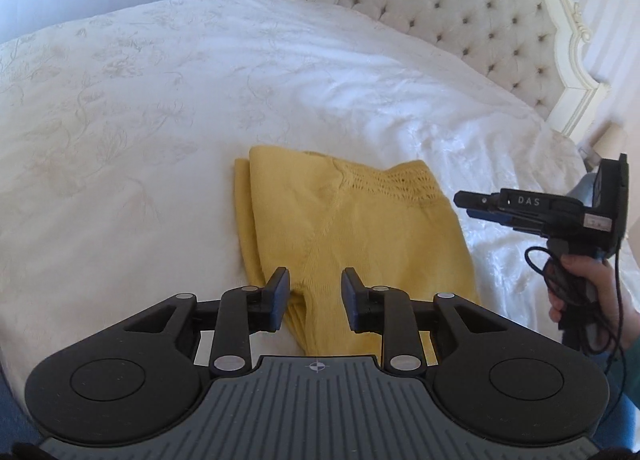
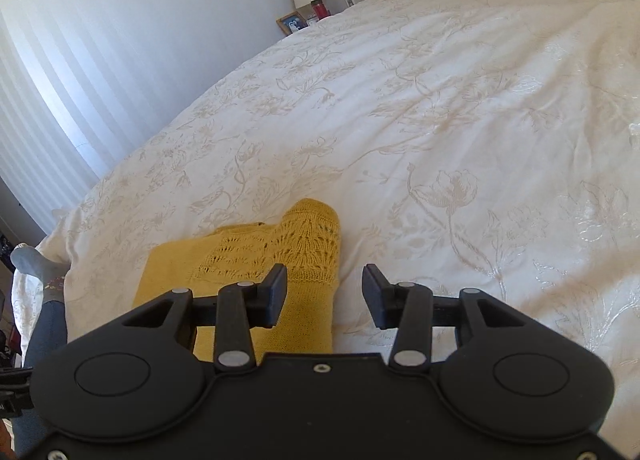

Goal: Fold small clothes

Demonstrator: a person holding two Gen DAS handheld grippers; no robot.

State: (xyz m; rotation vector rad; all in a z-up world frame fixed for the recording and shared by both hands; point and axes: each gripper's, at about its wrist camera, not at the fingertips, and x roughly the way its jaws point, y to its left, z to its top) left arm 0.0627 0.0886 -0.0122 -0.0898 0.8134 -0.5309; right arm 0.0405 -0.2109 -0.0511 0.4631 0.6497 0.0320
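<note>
Already partly folded, the yellow knit garment point(image 1: 352, 228) lies flat on the white bedspread point(image 1: 160, 100), near the close edge of the bed. The left gripper point(image 1: 315, 292) hovers over its near end with fingers apart, holding nothing. The right gripper point(image 2: 325, 292) is also apart and empty, poised above the garment's lacy right edge point(image 2: 296, 248). The next fold looks risky to me because the knit is loose and stacked in layers along the left side: a pinch there could catch only the top layer, or snag the open lacework, so the fold drags crooked. The soft bedspread could also get pinched up with the cloth.
</note>
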